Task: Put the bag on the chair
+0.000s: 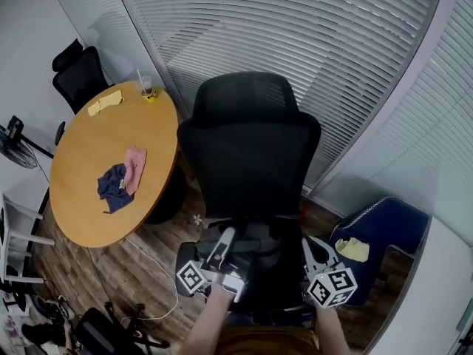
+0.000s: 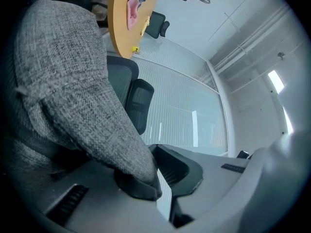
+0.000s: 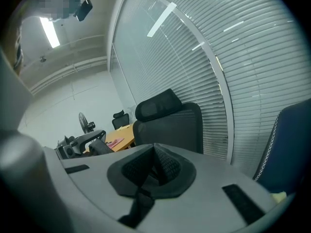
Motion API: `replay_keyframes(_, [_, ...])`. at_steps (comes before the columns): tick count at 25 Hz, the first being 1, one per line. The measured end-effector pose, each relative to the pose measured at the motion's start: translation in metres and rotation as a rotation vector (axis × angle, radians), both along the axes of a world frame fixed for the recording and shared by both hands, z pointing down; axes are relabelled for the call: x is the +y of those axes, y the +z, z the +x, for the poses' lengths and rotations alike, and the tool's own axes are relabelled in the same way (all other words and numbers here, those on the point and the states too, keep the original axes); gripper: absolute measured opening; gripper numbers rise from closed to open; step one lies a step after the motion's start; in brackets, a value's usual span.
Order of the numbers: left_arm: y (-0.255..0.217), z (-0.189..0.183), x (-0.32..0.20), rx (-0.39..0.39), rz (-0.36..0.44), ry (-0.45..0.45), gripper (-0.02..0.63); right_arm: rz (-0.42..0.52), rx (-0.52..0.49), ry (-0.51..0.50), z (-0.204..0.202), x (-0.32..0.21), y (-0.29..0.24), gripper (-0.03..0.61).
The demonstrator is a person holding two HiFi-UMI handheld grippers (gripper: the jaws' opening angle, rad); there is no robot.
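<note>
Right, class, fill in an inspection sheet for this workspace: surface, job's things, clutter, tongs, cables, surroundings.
Surface: round wooden table, left of the black chair.
Job's things: grey bag down at the black chair's seat.
Clutter: dark blue cloth, pink cloth, yellow cloth and cup on the table.
Grippers: left gripper tongs shut on the grey bag; right gripper tongs shut, empty.
Cables: white cable on the floor.
Surroundings: blinds, blue chair, fan.

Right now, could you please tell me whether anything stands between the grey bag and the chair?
Nothing visible does. The left gripper, shut on the grey bag, holds it right at the black chair, just in front of the backrest; the seat beneath is mostly hidden.
</note>
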State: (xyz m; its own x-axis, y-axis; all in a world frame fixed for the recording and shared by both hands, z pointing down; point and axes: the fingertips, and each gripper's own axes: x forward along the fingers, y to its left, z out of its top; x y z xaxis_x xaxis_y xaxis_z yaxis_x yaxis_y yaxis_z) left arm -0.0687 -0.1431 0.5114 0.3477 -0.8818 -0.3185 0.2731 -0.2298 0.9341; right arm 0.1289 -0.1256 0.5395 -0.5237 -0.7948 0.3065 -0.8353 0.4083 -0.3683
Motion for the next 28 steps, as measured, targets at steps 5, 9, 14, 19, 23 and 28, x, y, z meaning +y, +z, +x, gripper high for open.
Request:
replay_keyframes(5, [0.014,0.002,-0.006,0.006,-0.032,-0.008,0.021,-0.019,0.000,-0.002,0.005,-0.007,0.011,0.011])
replay_keyframes(9, [0.027,0.005,-0.013,-0.006,-0.058,-0.009,0.023,-0.034,0.004,-0.005,0.008,-0.016,0.018,0.011])
replay_keyframes(14, [0.032,0.006,-0.027,-0.007,-0.059,-0.021,0.021,-0.055,0.012,-0.014,0.011,-0.029,0.024,0.011])
replay_keyframes(19, [0.035,0.011,-0.040,-0.006,-0.056,-0.020,0.021,-0.060,0.013,-0.037,0.007,-0.042,0.028,0.011])
replay_keyframes(23, [0.039,0.018,-0.050,-0.022,-0.059,-0.010,0.022,-0.065,0.014,-0.044,0.005,-0.050,0.030,0.011])
replay_keyframes(28, [0.045,0.020,-0.058,-0.032,-0.062,-0.015,0.021,-0.072,0.015,-0.033,0.010,-0.053,0.034,0.011])
